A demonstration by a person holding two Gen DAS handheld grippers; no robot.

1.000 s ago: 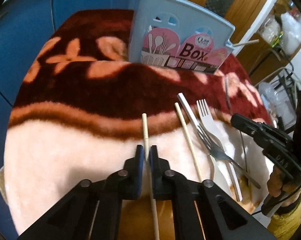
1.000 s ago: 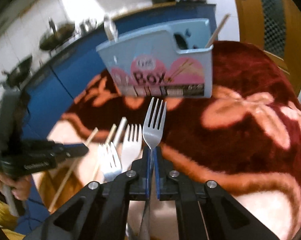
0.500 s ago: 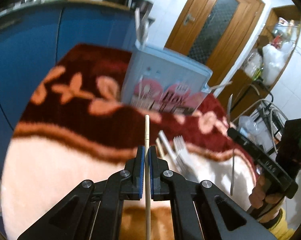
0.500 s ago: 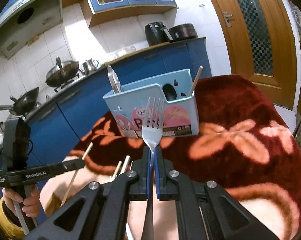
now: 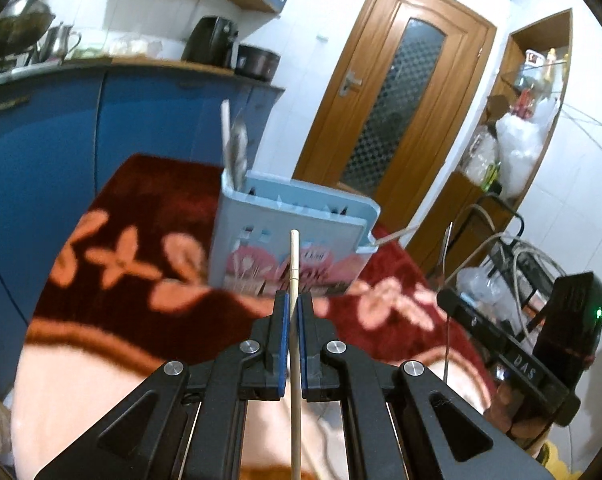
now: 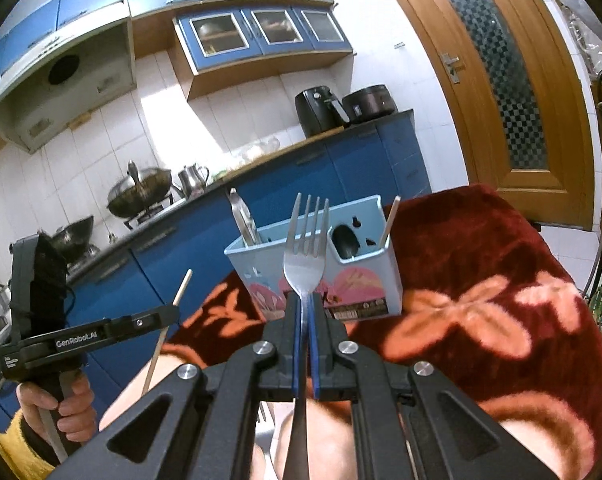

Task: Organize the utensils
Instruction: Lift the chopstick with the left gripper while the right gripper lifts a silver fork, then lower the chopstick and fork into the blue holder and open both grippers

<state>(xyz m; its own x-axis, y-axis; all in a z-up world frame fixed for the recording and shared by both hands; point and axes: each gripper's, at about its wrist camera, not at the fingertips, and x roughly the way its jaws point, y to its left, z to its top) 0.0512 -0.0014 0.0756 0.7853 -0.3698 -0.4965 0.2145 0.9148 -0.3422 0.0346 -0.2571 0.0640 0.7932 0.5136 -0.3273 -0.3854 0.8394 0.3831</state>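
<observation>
Both tools are loaded, left gripper (image 5: pixel 293 312) pinching a chopstick (image 5: pixel 294 264), right gripper (image 6: pixel 305 312) clamping a fork (image 6: pixel 305 256) (tines up), short of the part-filled box (image 6: pixel 365 280) mid-blanket.

Ahead of the right gripper (image 6: pixel 304 306), the light-blue plastic utensil box (image 6: pixel 365 280) stands open-topped; metal cutlery (image 6: pixel 241 216) fills its left compartment.
</observation>
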